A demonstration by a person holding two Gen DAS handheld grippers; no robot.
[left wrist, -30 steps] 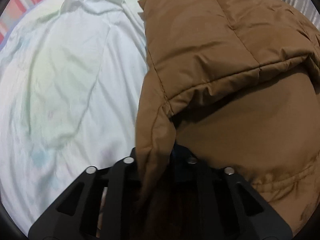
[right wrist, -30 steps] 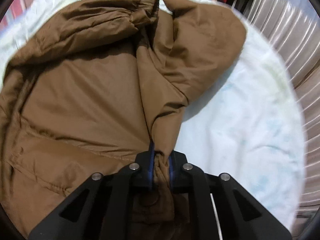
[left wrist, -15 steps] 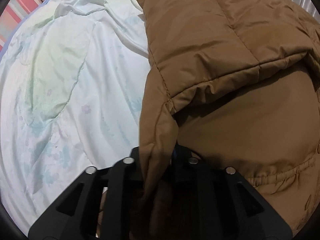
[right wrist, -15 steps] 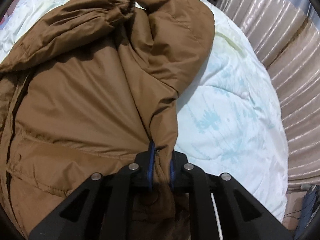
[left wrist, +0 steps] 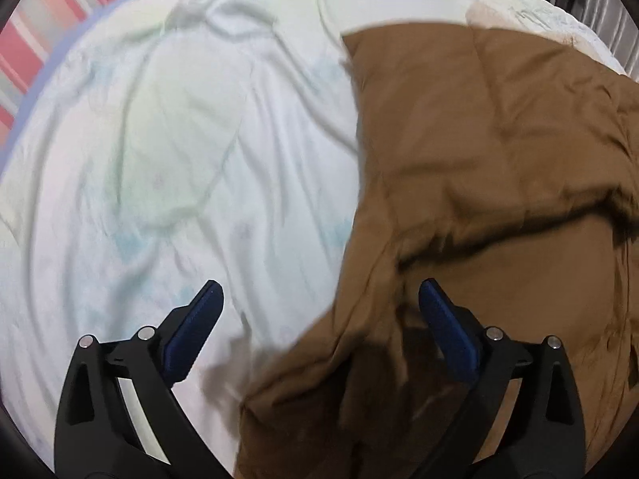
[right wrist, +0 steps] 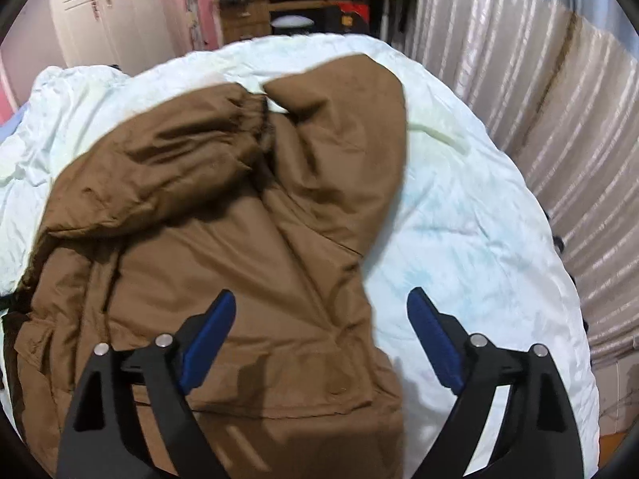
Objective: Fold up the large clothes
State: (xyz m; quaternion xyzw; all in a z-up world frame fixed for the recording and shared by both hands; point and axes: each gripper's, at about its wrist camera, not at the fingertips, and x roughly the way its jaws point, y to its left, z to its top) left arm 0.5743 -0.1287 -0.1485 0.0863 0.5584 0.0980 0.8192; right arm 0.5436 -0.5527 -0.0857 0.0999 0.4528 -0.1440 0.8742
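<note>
A large brown padded jacket [left wrist: 499, 151] lies on a pale bedspread [left wrist: 159, 159], its upper layer folded over the lower one. My left gripper [left wrist: 319, 295] hangs above the jacket's left edge, its jaws opening wide; the loose edge lies below the gap and the blue pads [left wrist: 195, 327] touch nothing. In the right wrist view the jacket [right wrist: 207, 247] shows a sleeve with an elastic cuff folded across its body. My right gripper [right wrist: 321, 303] hovers over the jacket's right edge, jaws opening, nothing pressed between its pads [right wrist: 433, 335].
The bedspread [right wrist: 479, 239] is bare to the right of the jacket. A ribbed silvery curtain [right wrist: 539, 99] borders the bed on the right. A striped pink wall [left wrist: 36, 36] lies at the far left. A dresser with clutter [right wrist: 303, 4] stands beyond the bed.
Both grippers were shut on jacket edges; both have let go, opened wide and lifted away. The released edges have dropped onto the jacket and bed.
</note>
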